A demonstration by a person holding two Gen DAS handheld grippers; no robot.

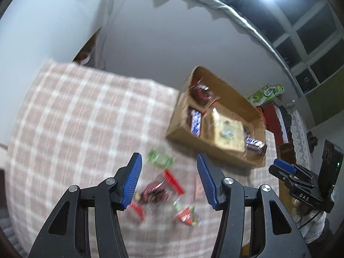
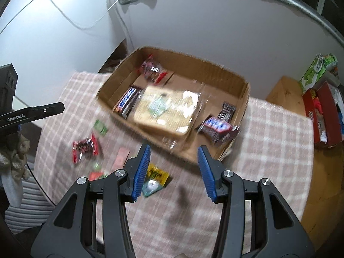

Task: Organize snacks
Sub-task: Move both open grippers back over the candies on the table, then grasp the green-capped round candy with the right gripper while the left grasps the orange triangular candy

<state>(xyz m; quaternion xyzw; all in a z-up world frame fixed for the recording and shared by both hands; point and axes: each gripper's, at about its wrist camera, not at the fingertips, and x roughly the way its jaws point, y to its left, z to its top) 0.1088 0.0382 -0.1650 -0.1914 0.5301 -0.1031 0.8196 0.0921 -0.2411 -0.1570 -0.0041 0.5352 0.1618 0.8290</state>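
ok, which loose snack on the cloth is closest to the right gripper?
The yellow-and-green packet, lying right beside the right gripper's left finger. The red packets and small green one lie farther left.

My left gripper [image 1: 169,178] hangs above the checked cloth [image 1: 75,111], its two blue-padded fingers [image 1: 132,182] spread wide apart with nothing between them, tips pointing down and forward over the cloth. My right gripper [image 2: 174,169] hangs over the same cloth toward its near edge, jaws likewise wide and empty. From the left wrist view, the right gripper sits off beyond the cloth's right edge, my gloved right hand [image 1: 309,217] wrapped round its handle. From the right wrist view, my gloved left hand [image 2: 20,157] shows past the cloth's left edge.
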